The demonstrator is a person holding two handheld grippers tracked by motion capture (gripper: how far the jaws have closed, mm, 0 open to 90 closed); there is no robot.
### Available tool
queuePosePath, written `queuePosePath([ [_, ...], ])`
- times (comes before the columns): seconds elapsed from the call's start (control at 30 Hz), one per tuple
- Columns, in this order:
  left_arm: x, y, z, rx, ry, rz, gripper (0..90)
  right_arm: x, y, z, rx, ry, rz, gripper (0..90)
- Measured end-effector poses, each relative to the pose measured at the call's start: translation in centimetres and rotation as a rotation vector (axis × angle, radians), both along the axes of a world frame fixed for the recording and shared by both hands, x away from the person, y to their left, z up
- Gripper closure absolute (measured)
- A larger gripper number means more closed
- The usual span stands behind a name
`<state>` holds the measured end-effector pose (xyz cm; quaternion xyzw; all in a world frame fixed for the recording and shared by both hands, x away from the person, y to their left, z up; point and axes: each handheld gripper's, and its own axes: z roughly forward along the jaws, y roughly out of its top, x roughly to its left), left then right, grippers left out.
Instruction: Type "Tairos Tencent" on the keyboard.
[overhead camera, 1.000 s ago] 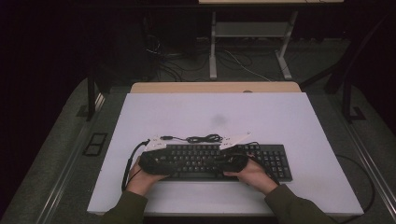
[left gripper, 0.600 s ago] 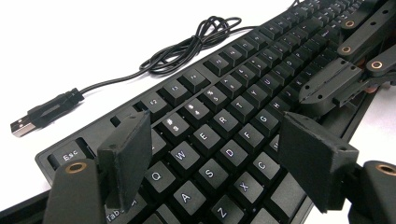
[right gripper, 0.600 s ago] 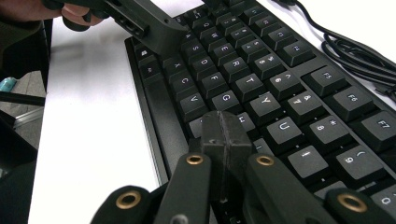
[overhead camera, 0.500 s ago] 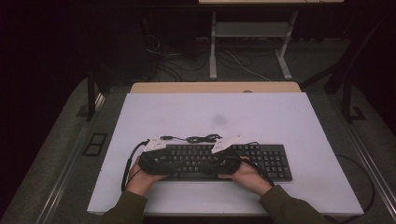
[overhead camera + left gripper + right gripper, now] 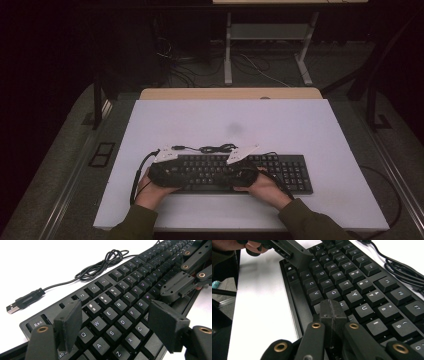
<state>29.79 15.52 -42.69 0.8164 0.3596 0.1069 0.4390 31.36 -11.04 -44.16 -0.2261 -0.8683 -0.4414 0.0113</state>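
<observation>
A black keyboard (image 5: 285, 172) lies across the near half of the white table (image 5: 280, 120), its cable and USB plug (image 5: 23, 301) coiled behind it. My left gripper (image 5: 190, 175) hovers over the keyboard's left end. In the left gripper view my left gripper (image 5: 117, 323) is open, with the Q-to-C keys (image 5: 111, 317) showing between the pads and nothing gripped. My right gripper (image 5: 226, 176) is over the middle letter keys. In the right gripper view my right gripper (image 5: 332, 308) has its pads pressed together, empty, tip just above the keys by H (image 5: 343, 305).
A wooden table edge (image 5: 230, 93) runs behind the white top. Beyond it are metal desk legs (image 5: 228, 50) and floor cables in the dark. Bare white surface lies behind and to the right of the keyboard. The person's sleeves (image 5: 310, 222) come in at the near edge.
The right hand and its gripper have slid a little to the left along the keyboard. The left hand has stayed where it was.
</observation>
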Motion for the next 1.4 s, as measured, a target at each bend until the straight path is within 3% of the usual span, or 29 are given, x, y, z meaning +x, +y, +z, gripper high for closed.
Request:
queuePosePath([
  [0.1, 0.0, 0.0, 0.0, 0.001, 0.001, -0.005, 29.3, 0.0, -0.1, 0.1, 0.006, 0.002, -0.006, 88.7],
  [0.3, -0.2, -0.1, 0.0, -0.002, 0.004, -0.012, 35.8, 0.2, -0.6, 0.4, 0.028, 0.000, -0.016, 76.8],
  [0.63, -0.5, -0.1, 0.2, -0.019, 0.014, -0.005, 56.3, 0.6, -1.2, 0.6, 0.056, 0.002, -0.041, 55.8],
  [0.9, -0.9, -0.3, 0.3, -0.037, 0.034, -0.020, 75.9, 0.8, -1.4, 0.6, 0.052, -0.003, -0.056, 44.4],
  [1.17, -1.1, -0.4, 0.1, -0.038, 0.056, -0.053, 89.1, 0.9, -1.7, 0.6, 0.038, -0.018, -0.093, 35.5],
  [1.4, -1.1, -1.0, -0.1, -0.029, 0.068, -0.086, 89.3, 1.0, -1.9, 0.6, 0.030, -0.028, -0.104, 34.0],
])
